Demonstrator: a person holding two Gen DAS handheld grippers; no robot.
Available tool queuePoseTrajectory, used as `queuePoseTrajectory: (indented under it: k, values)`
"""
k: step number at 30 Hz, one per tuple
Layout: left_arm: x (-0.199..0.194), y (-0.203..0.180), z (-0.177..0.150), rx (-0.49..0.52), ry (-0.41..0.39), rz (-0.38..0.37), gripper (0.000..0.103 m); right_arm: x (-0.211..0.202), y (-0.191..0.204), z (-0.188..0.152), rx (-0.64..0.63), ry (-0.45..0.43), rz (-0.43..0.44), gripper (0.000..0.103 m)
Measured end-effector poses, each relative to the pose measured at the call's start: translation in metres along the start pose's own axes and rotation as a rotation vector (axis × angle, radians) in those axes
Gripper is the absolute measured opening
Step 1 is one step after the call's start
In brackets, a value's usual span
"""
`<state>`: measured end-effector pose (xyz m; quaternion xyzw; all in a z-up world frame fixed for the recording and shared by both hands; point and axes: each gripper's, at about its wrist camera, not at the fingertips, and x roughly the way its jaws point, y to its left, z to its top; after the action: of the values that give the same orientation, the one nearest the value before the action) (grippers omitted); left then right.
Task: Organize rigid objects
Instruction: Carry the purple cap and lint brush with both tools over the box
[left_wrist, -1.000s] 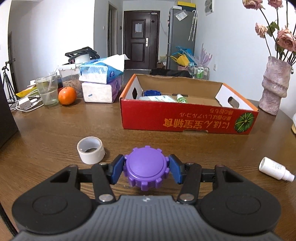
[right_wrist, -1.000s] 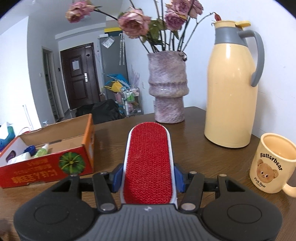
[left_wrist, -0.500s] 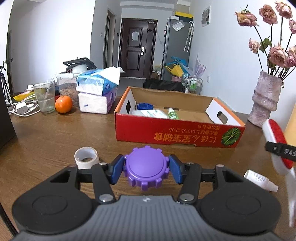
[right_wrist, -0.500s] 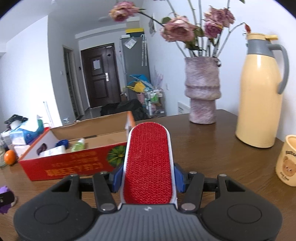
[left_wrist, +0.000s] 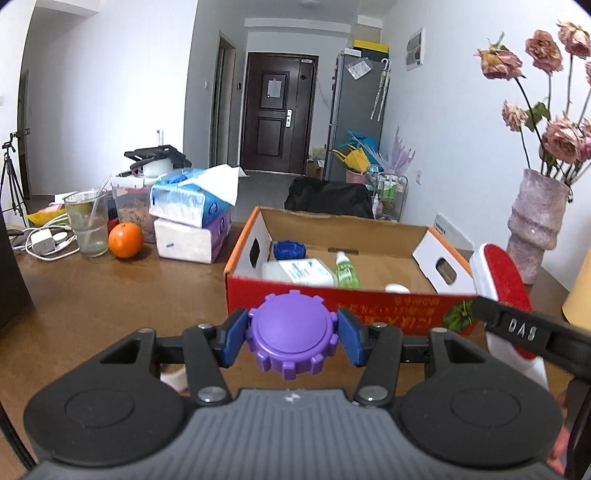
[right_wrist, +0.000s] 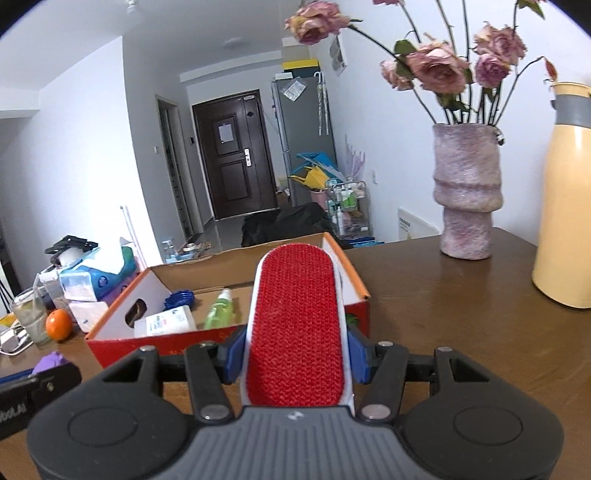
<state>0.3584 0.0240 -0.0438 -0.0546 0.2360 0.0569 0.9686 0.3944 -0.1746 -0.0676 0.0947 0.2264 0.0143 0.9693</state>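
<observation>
**Both claws loaded in front of the red carton**

The left claw (left_wrist: 291, 341) is clamped on a purple cog-edged cap (left_wrist: 291, 338), its blue pads pressing the cap's two sides, held above the brown wooden bench (left_wrist: 110, 295) just short of the near wall of the red cardboard box (left_wrist: 369, 306). The right claw (right_wrist: 295, 354) grips a red-faced lint brush (right_wrist: 295, 317) with a white body; the brush lies lengthwise between the pads and its rounded tip reaches over the box's near right corner. In the left wrist view the same brush (left_wrist: 498, 280) and its black claw arm cross in from the right, close beside the left claw.

Inside the box lie a blue ridged lid (left_wrist: 290, 250) at the far left, a white labelled bottle (left_wrist: 299, 273), a green bottle (left_wrist: 345, 271) beside it, and a small white rounded thing (left_wrist: 397, 288) against the near wall.

Toward the bench's far left stand two stacked tissue packs (left_wrist: 192, 225), an orange (left_wrist: 125, 240), a drinking glass (left_wrist: 86, 225), a clear container of grains (left_wrist: 133, 210) and a white charger with cables (left_wrist: 44, 240). Toward the far right are a mottled pink vase (right_wrist: 467, 192) of dried roses and a yellow thermos jug (right_wrist: 565, 206). Part of a white object (left_wrist: 175, 378) peeks out under the left claw's linkage; what it is cannot be told.
</observation>
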Motion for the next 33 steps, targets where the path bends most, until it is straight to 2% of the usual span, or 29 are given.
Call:
queuePoseTrajectory:
  k: [14, 33]
  values:
    - [0.04, 0.002, 0.042, -0.067, -0.037, 0.025, 0.054, 0.031, 0.021, 0.035, -0.002, -0.044, 0.029, 0.055]
    - [0.093, 0.002, 0.072, -0.064, -0.051, 0.055, 0.054, 0.079, 0.036, 0.052, -0.049, -0.03, 0.023, 0.055]
